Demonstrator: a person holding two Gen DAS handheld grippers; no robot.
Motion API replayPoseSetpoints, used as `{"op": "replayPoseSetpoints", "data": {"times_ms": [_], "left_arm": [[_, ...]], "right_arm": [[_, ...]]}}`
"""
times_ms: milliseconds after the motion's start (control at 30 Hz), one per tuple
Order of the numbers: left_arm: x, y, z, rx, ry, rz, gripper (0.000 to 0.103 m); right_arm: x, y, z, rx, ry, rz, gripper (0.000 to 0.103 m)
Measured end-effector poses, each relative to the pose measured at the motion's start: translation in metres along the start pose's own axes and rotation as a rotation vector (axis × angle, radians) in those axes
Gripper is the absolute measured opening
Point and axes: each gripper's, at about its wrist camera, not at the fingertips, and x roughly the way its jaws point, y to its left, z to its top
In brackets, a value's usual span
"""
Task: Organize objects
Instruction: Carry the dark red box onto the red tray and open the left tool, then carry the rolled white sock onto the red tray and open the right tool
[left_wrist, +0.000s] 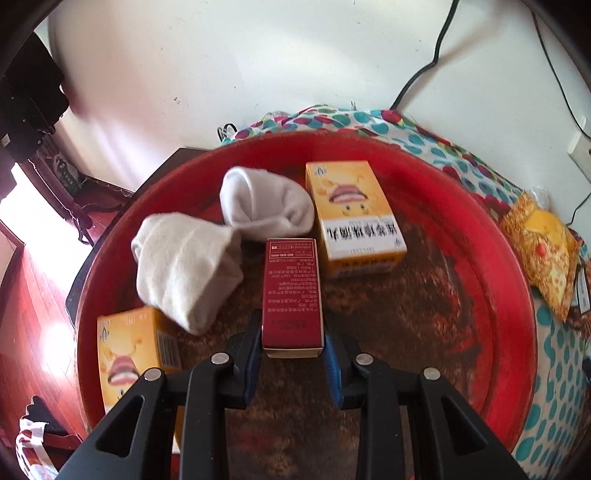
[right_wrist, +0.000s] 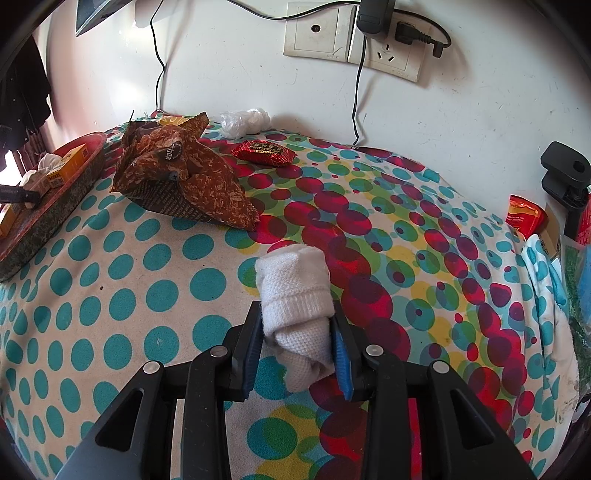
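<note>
My left gripper is shut on a dark red box and holds it over the round red tray. In the tray lie two rolled white socks and two yellow boxes. My right gripper is shut on a rolled white sock above the polka-dot cloth. The tray also shows at the far left of the right wrist view.
A brown crumpled snack bag, a red wrapped packet and a white plastic bundle lie at the back of the cloth. Wall sockets with cables are above. Red packets and a black clamp sit at the right edge.
</note>
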Motion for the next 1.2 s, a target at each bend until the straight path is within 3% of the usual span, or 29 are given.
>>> {"op": "replayPoseSetpoints", "data": {"times_ms": [300, 400, 567, 733, 933, 1033, 1200], "left_arm": [[0.010, 0.014, 0.000, -0.087, 0.026, -0.011, 0.032], [0.004, 0.017, -0.001, -0.097, 0.022, -0.009, 0.040], [-0.025, 0.010, -0.012, -0.028, -0.031, -0.024, 0.052], [-0.065, 0.001, -0.046, -0.030, -0.121, 0.027, 0.053], [-0.103, -0.027, -0.101, 0.005, -0.220, 0.014, 0.053], [-0.118, -0.038, -0.125, 0.041, -0.308, 0.031, 0.053], [-0.139, -0.041, -0.135, 0.093, -0.415, -0.022, 0.053]], "right_arm": [[0.001, 0.003, 0.002, -0.001, 0.001, -0.003, 0.033], [0.004, 0.003, 0.003, -0.002, 0.001, -0.006, 0.033], [0.004, 0.005, 0.003, -0.002, 0.002, -0.007, 0.033], [0.004, 0.007, 0.004, 0.001, 0.002, -0.007, 0.033], [0.003, 0.000, 0.003, 0.020, -0.013, 0.010, 0.029], [0.003, -0.010, 0.002, 0.042, -0.020, 0.015, 0.027], [0.001, -0.017, -0.002, 0.048, -0.016, -0.023, 0.026]]}}
